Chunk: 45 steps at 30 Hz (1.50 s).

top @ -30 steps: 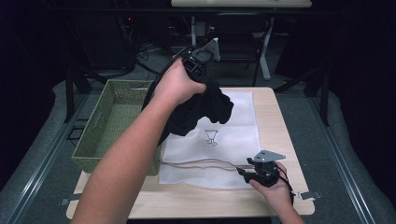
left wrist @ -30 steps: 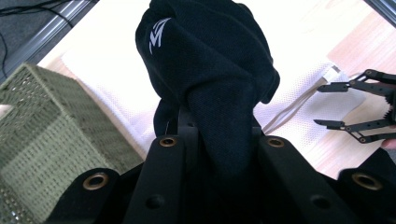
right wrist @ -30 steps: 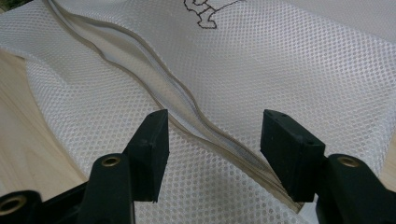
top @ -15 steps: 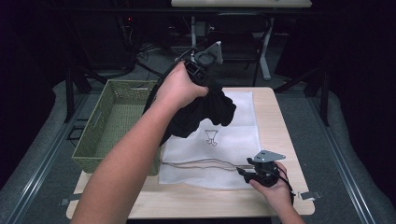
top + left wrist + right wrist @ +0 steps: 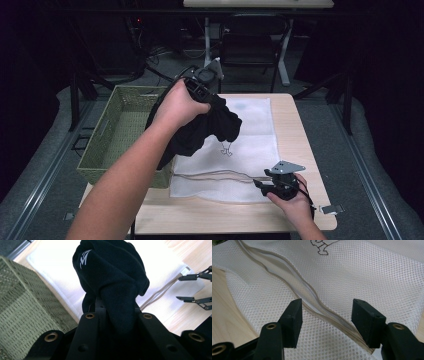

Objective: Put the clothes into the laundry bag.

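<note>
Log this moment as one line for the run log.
left gripper: shut on black garment, lifted over table | right gripper: open over mesh bag zipper edge | wicker basket: left of bag

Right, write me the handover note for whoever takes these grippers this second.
Left gripper: shut on the black garment, held up over the table between the green basket and the white mesh bag.
Right gripper: open, jaws astride the bag's zipper edge, not gripping it.
Done: garment lifted; bag lies flat on the table.
Left, probably: open the bag, put the garment in. Goal unconfirmed.
</note>
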Available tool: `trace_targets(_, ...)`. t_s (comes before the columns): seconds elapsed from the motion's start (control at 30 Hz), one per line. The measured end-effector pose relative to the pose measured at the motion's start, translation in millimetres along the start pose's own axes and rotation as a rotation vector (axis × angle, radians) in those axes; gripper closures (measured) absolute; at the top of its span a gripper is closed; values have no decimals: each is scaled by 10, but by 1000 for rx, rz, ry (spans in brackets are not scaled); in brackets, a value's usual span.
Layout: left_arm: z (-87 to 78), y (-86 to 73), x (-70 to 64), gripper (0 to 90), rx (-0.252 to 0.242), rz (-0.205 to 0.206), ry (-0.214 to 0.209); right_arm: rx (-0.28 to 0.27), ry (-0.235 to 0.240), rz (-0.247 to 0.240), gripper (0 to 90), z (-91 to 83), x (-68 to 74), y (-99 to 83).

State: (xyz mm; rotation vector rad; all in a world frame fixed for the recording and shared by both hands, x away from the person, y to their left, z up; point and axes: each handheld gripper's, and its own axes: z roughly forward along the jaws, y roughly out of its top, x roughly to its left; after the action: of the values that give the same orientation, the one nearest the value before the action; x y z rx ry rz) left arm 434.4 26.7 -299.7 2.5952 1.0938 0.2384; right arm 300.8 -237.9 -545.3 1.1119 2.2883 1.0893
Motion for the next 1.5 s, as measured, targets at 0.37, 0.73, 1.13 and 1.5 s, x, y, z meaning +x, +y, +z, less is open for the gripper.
trace_targets(0.37,135,-219,16,787,3,6,-32,-2,1,1,423,0,-1,-1)
trace_targets(0.73,150,-203,-95,787,3,27,-38,0,2,-4,423,6,4,2)
trace_targets(1.13,61,114,-295,787,4,65,-20,-3,2,3,422,-4,-5,0)
trace_targets(1.5,-179,406,-380,787,-24,68,11,-3,5,8,423,-9,-7,-1)
